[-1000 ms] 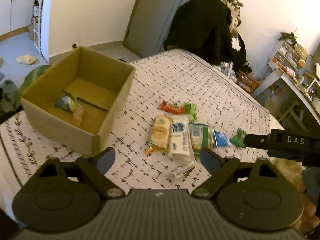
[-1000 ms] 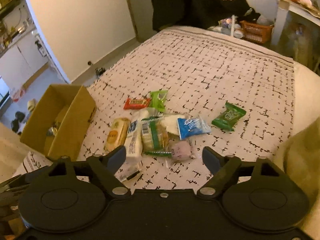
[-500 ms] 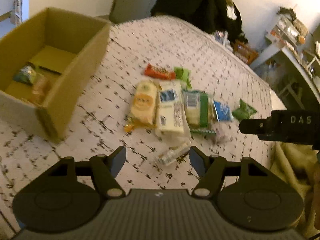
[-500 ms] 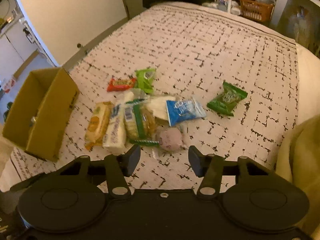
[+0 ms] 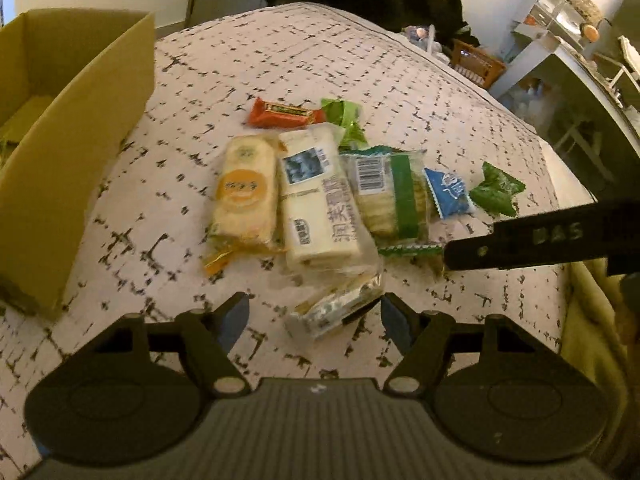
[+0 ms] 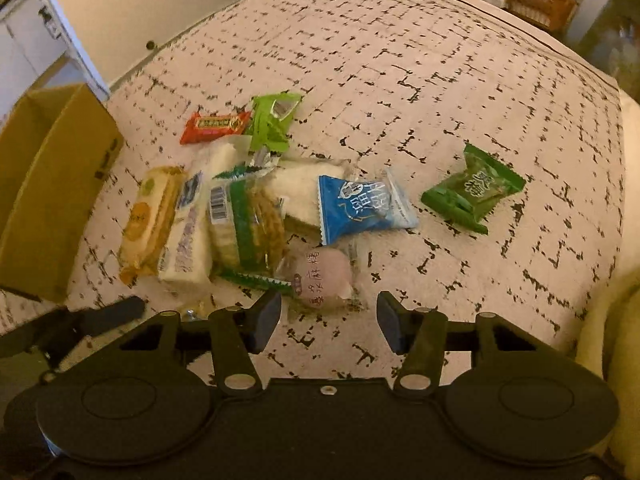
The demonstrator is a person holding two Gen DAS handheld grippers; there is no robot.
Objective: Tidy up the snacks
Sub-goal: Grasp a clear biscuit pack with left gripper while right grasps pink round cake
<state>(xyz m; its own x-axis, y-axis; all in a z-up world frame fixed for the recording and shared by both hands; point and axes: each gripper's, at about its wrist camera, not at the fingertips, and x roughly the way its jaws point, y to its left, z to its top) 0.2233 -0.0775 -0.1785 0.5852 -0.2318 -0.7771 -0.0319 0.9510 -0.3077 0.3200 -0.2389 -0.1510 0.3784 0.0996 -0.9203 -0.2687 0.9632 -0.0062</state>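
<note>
Patterned bedspread (image 6: 440, 80), open beyond dark green packet (image 6: 474, 188).

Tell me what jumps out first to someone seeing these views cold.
A huddle of snack packets lies mid-bedspread: the red bar at its far edge, the blue packet on its right, a dark green packet apart further right. The cardboard box stands open at the left. Both hand-held grippers, left and right, hang open just short of the huddle.

"DAS" stands on the right hand-held gripper (image 5: 560, 236); the white packet (image 5: 316, 196) carries Chinese characters
</note>
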